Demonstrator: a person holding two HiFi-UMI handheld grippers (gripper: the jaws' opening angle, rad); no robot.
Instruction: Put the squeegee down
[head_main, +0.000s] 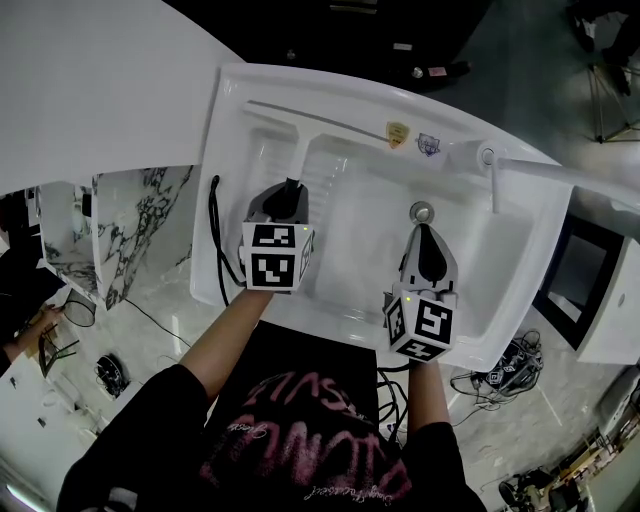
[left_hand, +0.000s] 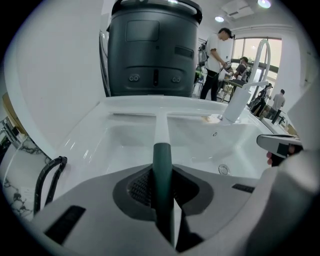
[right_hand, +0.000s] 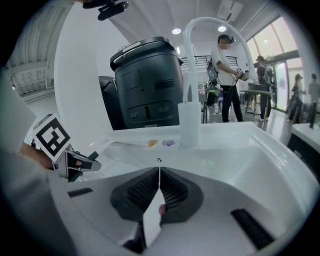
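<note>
While the person leans over the white sink (head_main: 350, 250), its faucet (head_main: 492, 172) stands at the back right. The squeegee (head_main: 300, 148) reaches across the basin's left side, blade along the back ledge, its dark handle end clamped in the left gripper (head_main: 290, 190). The right gripper (head_main: 427, 236) hovers near the drain (head_main: 422, 211), jaws pressed together on nothing.

squeegee (left_hand: 162, 152) end hidden in left hand-held gripper (left_hand: 163, 176), stickers (head_main: 399, 133) unreadable

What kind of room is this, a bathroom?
Probably a workshop or showroom, not a home bathroom: the white sink stands alone, cables lie on the floor, and people stand by big windows.
</note>
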